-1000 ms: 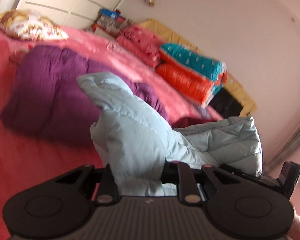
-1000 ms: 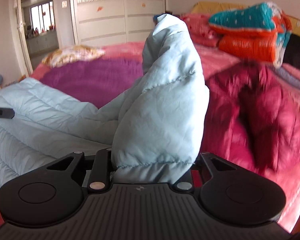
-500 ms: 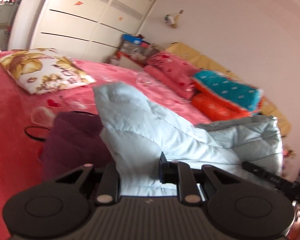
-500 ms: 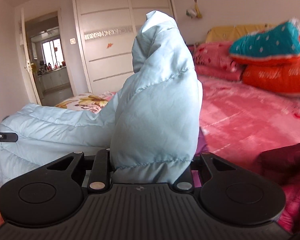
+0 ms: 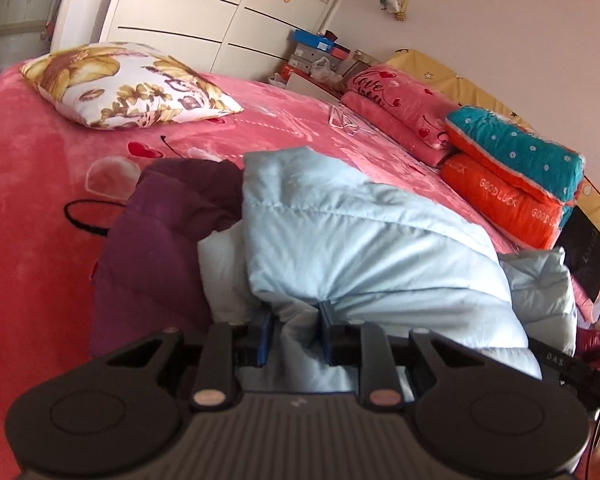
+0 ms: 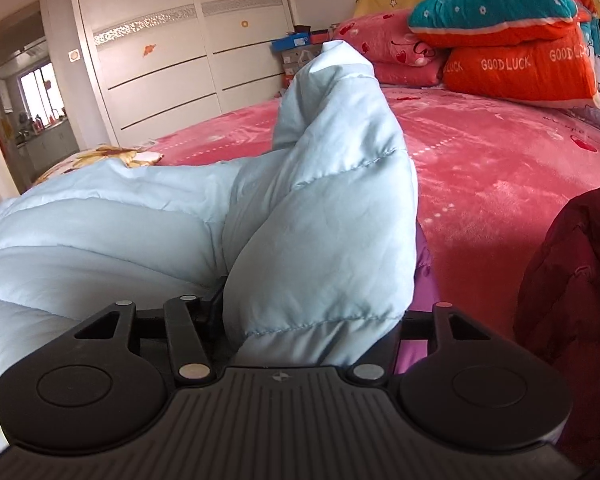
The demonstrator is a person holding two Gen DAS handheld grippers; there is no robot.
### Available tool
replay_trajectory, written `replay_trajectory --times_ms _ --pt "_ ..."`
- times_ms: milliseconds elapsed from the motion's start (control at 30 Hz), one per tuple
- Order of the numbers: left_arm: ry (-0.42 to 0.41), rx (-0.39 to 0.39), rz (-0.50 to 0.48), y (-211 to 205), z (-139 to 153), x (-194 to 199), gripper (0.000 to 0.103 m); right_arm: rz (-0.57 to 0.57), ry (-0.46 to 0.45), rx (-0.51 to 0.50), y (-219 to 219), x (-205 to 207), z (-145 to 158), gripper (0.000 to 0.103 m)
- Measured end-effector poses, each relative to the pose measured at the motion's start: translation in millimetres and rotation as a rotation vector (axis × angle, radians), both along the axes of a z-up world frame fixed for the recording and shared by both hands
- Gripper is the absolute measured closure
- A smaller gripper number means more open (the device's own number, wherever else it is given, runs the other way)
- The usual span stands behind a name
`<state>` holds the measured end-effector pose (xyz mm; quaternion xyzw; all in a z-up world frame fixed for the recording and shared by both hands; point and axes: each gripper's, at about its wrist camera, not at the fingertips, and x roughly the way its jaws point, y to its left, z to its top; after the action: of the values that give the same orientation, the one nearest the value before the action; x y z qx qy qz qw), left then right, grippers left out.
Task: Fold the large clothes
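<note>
One pale blue jacket (image 5: 364,240) is held over the bed (image 5: 40,184), lying partly on one purple coat (image 5: 160,240), a bunched fold of it pinched in the narrowed left gripper (image 5: 296,320) and a puffy end clamped by the right gripper (image 6: 316,336), whose fingers are mostly hidden under the cloth. The jacket is judged light, soft, springy and rather slippery, so it is best gripped at quilted seams or hems, deep between the pads. Also counted on the bed are one dark red coat (image 6: 572,304), one floral pillow (image 5: 128,84) and one stack of folded blankets (image 5: 516,184) at the headboard end.
</note>
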<state>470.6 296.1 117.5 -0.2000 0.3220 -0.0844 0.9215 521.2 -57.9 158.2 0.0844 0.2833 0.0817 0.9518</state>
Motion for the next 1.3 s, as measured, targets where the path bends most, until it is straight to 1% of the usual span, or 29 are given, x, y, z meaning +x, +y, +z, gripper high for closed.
replay_trajectory --times_ms 33,133,200,267,333,433,500,533,600,667,733,833,900,967,1033,1100,1167,1233,1300 --pt "-0.004 0.004 0.0 0.0 0.1 -2.3 0.083 0.007 0.0 -0.005 -4.9 5.8 7.9 0.048" --pt "-0.002 -0.011 0.014 5.8 1.3 -9.4 0.086 0.033 -0.006 -0.015 0.5 9.6 16.9 0.053" --pt "-0.005 -0.002 0.029 12.3 3.6 -12.8 0.087 0.046 -0.011 -0.011 8.8 8.2 18.9 0.053" --pt "-0.009 0.002 0.048 19.5 8.1 -17.7 0.087 0.063 -0.016 0.001 32.2 14.4 19.8 0.053" --pt "-0.019 0.003 0.073 28.7 12.7 -21.7 0.087 0.081 -0.026 0.019 41.4 14.7 19.0 0.053" --pt "-0.036 0.035 0.098 39.1 18.2 -22.0 0.087 0.099 -0.031 0.038 54.7 14.4 19.7 0.053" --pt "-0.022 0.052 0.102 40.3 16.8 -17.3 0.087 0.086 -0.032 0.012 55.2 13.2 18.9 0.054" --pt "-0.015 0.065 0.098 38.5 16.0 -14.7 0.087 0.068 -0.03 0.0 48.1 16.9 16.8 0.054" --pt "-0.013 0.099 0.089 30.6 16.1 -10.5 0.087 0.025 -0.021 -0.018 33.6 10.1 15.0 0.054" --pt "-0.022 0.121 0.089 24.3 19.1 -9.6 0.087 -0.023 0.0 -0.005 18.8 15.0 13.2 0.039" --pt "-0.031 0.136 0.11 21.6 21.9 -12.2 0.086 -0.059 0.02 0.008 0.5 12.3 12.0 0.0" --pt "-0.046 0.162 0.173 18.8 30.2 -22.7 0.084 -0.075 0.02 0.075 -28.8 3.3 17.7 0.0" --pt "-0.088 0.203 0.22 13.9 42.0 -35.4 0.083 -0.108 0.001 0.094 -46.2 -7.4 24.6 0.0" --pt "-0.143 0.255 0.259 6.3 56.3 -50.2 0.08 -0.144 -0.034 0.091 -60.7 -20.1 32.3 0.0" --pt "-0.196 0.265 0.257 -2.4 67.9 -63.3 0.077 -0.175 -0.089 0.061 -70.4 -33.9 44.1 0.0" --pt "-0.225 0.266 0.208 -16.9 74.9 -69.7 0.077 -0.172 -0.157 0.029 -68.9 -54.9 54.3 0.0" --pt "-0.236 0.248 0.117 -34.8 75.4 -67.2 0.077 -0.145 -0.216 0.015 -64.1 -70.1 59.1 0.0" --pt "-0.218 0.24 0.032 -52.3 68.1 -56.0 0.077 -0.096 -0.223 0.011 -48.6 -76.2 57.8 0.0" --pt "-0.191 0.267 -0.004 -66.2 55.0 -38.0 0.077 -0.044 -0.193 0.006 -38.5 -71.4 48.8 0.0"
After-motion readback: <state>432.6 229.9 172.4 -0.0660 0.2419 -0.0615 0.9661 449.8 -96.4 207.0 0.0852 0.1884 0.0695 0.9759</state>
